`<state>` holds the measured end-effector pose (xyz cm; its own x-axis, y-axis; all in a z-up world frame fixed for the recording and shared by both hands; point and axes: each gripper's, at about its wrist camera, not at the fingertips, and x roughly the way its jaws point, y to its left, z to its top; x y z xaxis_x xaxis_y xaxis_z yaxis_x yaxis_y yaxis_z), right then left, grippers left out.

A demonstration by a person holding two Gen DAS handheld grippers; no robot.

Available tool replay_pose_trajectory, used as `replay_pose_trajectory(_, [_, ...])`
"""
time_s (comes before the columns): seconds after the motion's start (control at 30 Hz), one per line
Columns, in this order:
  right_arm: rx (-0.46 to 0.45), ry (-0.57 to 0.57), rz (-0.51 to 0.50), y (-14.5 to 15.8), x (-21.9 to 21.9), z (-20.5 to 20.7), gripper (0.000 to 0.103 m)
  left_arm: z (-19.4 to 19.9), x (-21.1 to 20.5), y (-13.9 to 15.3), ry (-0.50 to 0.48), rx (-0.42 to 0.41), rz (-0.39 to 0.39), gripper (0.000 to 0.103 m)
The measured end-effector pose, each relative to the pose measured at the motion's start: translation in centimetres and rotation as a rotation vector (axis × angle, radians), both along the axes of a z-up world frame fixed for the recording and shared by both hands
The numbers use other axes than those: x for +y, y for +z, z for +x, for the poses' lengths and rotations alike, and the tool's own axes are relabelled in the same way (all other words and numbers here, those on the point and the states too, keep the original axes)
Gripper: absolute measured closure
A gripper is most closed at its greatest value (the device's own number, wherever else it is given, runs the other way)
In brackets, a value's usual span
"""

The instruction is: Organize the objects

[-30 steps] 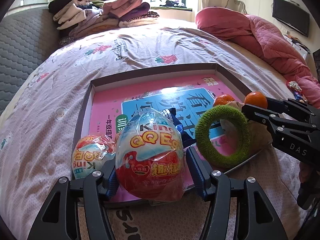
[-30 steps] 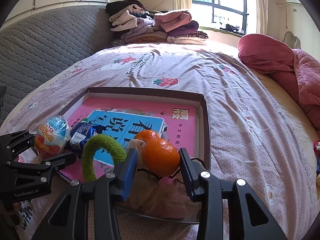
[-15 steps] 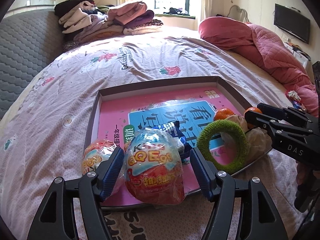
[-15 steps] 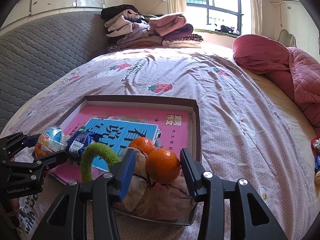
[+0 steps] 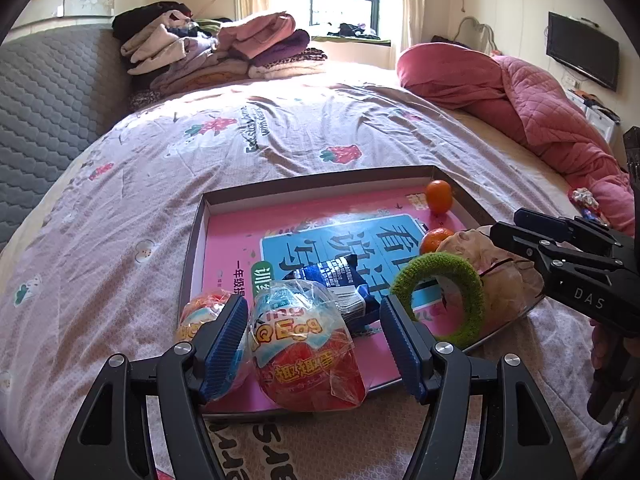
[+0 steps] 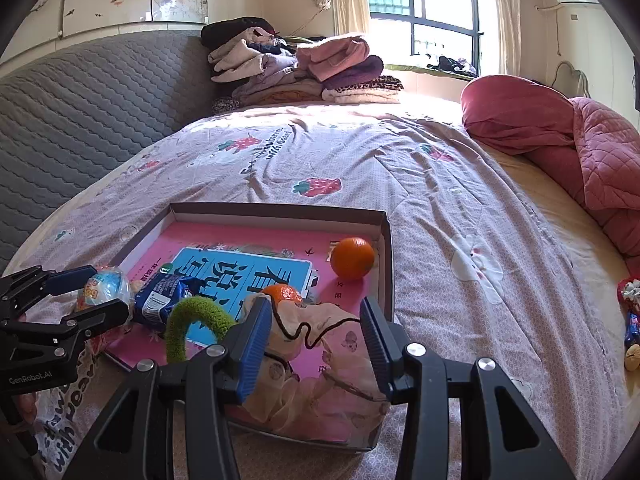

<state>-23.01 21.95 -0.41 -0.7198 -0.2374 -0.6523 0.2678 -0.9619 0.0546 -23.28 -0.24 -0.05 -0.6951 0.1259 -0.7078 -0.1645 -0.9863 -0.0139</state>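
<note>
Two grippers hung over a shallow box (image 6: 382, 240) on the bed; the left gripper (image 5: 312, 344), its jaws just widened, stood open around a wrapped toy egg (image 5: 304, 354) lying in the box and partly lettered "QE"; the right gripper (image 6: 316, 334), marked "DAS" in the left view, stood open over a beige pouch (image 6: 320, 376), an orange (image 6: 352, 258) lying free beyond; bedsheet print read "with bears".
</note>
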Motion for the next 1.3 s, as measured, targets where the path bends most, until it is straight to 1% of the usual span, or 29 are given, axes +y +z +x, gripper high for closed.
replay_pose_trajectory(0.53, [0.052,0.025,-0.026,2.1,-0.7,1.2,0.057,1.0,-0.2,2.2,0.001,0.04,0.015,0.033])
replay_pose_trajectory(0.83, [0.089,0.034,-0.05,3.7,-0.5,2.6,0.057,2.2,-0.1,3.6,0.025,0.066,0.013,0.033])
replay_pose_trajectory(1.13, [0.136,0.053,-0.077,6.0,-0.5,4.5,0.057,4.5,0.0,5.3,0.036,0.097,0.019,0.033])
replay_pose_trajectory(1.2, [0.144,0.061,-0.083,6.4,-0.6,5.1,0.054,5.1,0.0,5.7,0.037,0.105,0.023,0.033])
replay_pose_trajectory(1.3, [0.159,0.069,-0.086,7.0,-0.8,5.9,0.052,6.1,0.0,6.2,0.037,0.117,0.027,0.033])
